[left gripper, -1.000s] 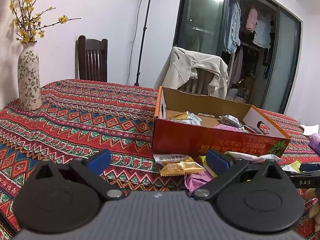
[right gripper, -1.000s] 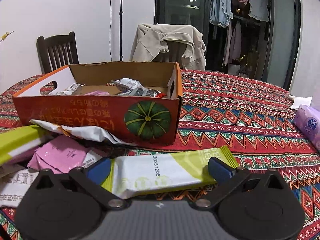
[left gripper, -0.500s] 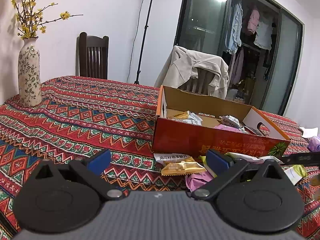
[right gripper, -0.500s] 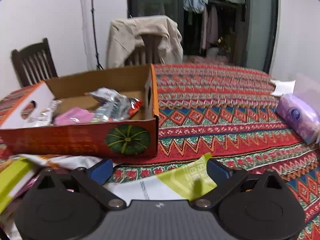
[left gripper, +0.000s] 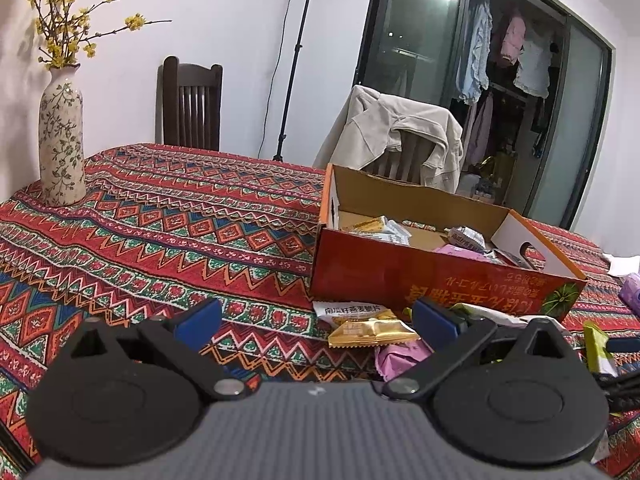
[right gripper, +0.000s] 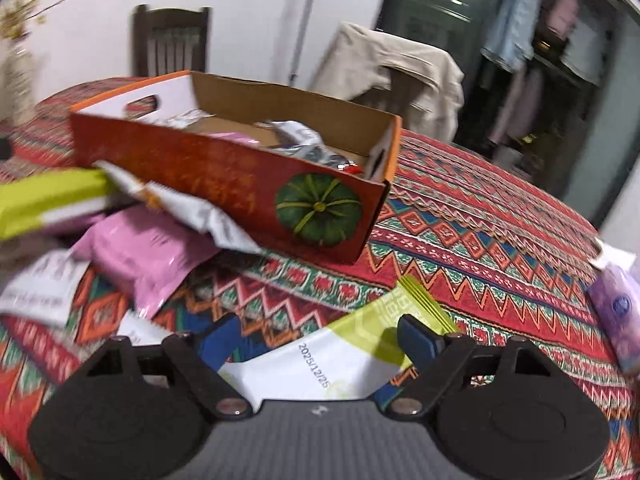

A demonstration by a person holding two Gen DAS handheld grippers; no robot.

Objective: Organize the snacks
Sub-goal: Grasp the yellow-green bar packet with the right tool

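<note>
An open orange cardboard box (left gripper: 404, 276) with a pumpkin print (right gripper: 320, 208) holds several snack packets. Loose snacks lie in front of it: a gold packet (left gripper: 372, 330), a white packet (left gripper: 352, 311), pink packets (right gripper: 148, 248) and a green-and-white bar (right gripper: 48, 200). My left gripper (left gripper: 316, 318) is open and empty, just short of the gold packet. My right gripper (right gripper: 316, 338) is open, its jaws wide on either side of a green-and-white bar (right gripper: 344, 352) that lies between them. I cannot tell whether the bar rests on the cloth.
A patterned red tablecloth (left gripper: 168, 220) covers the table. A flowered vase (left gripper: 60, 136) stands at the far left. A purple tissue pack (right gripper: 620, 312) lies at the right. Chairs, one with a beige jacket (left gripper: 400, 136), stand behind the table.
My right gripper has swung and tilted; the box now looks slanted and the green-and-white bar sits angled between the jaws. The left gripper has risen a little.
</note>
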